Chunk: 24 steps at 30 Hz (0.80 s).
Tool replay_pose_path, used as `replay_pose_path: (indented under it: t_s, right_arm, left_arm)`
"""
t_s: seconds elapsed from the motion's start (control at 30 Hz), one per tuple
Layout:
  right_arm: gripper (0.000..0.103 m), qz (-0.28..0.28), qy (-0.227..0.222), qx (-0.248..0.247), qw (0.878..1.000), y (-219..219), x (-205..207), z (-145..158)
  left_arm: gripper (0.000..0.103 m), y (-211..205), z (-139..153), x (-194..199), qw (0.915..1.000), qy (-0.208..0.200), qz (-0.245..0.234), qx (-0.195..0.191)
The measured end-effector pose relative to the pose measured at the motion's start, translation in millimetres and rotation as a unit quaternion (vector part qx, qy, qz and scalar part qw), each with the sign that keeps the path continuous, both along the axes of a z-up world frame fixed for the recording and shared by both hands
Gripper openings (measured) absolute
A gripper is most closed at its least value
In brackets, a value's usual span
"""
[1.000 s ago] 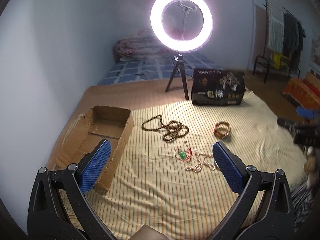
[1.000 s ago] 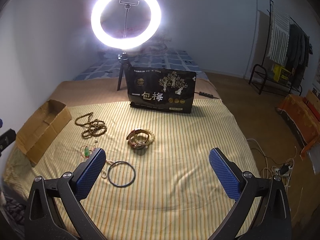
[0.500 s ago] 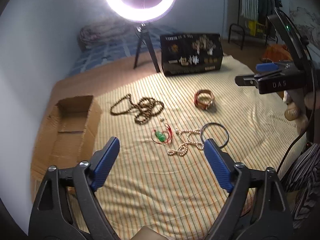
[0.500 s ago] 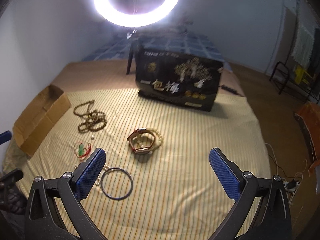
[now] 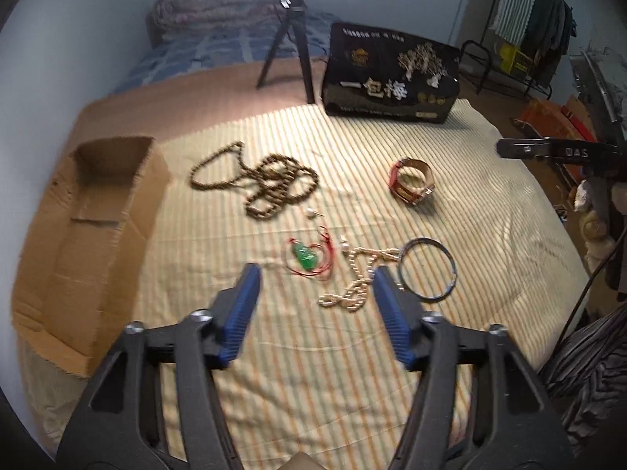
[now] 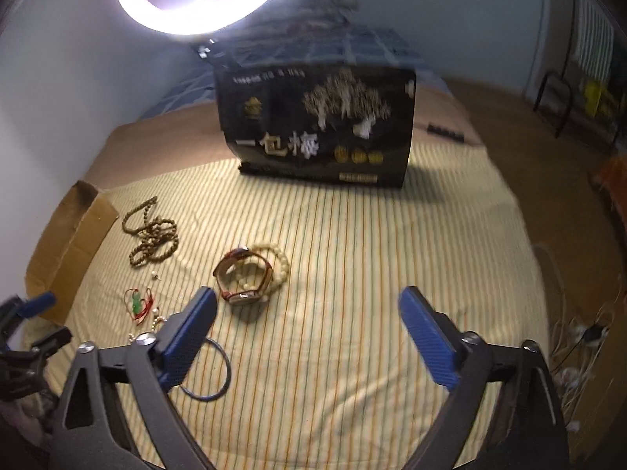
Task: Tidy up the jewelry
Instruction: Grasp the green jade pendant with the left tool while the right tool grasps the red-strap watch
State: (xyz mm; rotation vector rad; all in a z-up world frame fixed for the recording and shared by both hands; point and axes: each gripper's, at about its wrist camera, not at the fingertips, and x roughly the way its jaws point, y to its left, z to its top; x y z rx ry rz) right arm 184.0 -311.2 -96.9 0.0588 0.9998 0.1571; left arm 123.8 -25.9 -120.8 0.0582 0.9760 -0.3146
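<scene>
Jewelry lies on a striped yellow bedsheet (image 5: 313,352). A brown bead necklace (image 5: 262,184) lies mid-left, a green pendant on red cord (image 5: 307,258) just ahead of my left gripper (image 5: 315,303), a pearl strand (image 5: 358,280) and a dark bangle (image 5: 427,268) to its right. A red-strapped watch (image 5: 411,182) lies farther right. My left gripper is open and empty, low over the sheet. My right gripper (image 6: 307,323) is open and empty, just right of the watch (image 6: 243,278) and a cream bead bracelet (image 6: 280,264).
An open cardboard box (image 5: 84,235) lies at the sheet's left edge. A black printed box (image 6: 321,129) stands at the back. A ring light on a tripod (image 5: 292,35) stands behind. A clothes rack (image 5: 525,27) is at the far right.
My left gripper has moved forward and down towards the pendant and pearls, its jaws narrower than before. My right gripper has moved forward towards the watch and black box.
</scene>
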Motion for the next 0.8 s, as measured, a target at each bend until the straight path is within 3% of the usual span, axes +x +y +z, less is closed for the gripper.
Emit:
replay_pose_path:
  t_s: [0.17,0.27,0.33,0.6,0.8]
  right_arm:
    - [0.069,0.015,0.046,0.037,0.998,9.6,15.1,-19.5]
    - [0.061,0.03,0.053,0.037,0.997,23.1,23.7,-25.8]
    - [0.051,0.039,0.058,0.036,0.997,29.2,30.1,-30.2]
    - [0.036,0.063,0.078,0.023,0.995,46.7,46.7,-49.9]
    - [0.034,0.074,0.083,0.0,0.994,56.0,56.4,-60.5]
  left_arm:
    - [0.034,-10.5,-17.7,19.8,0.9994,0.031,-0.01,-0.012]
    - [0.033,-9.6,-29.4,31.1,0.9988,0.047,-0.002,-0.017]
    - [0.033,-6.7,-37.2,38.5,0.998,0.06,0.007,-0.02]
    - [0.033,4.2,-58.2,63.8,0.9939,0.097,0.034,-0.04]
    - [0.033,1.7,-70.9,76.7,0.992,0.115,0.044,-0.03]
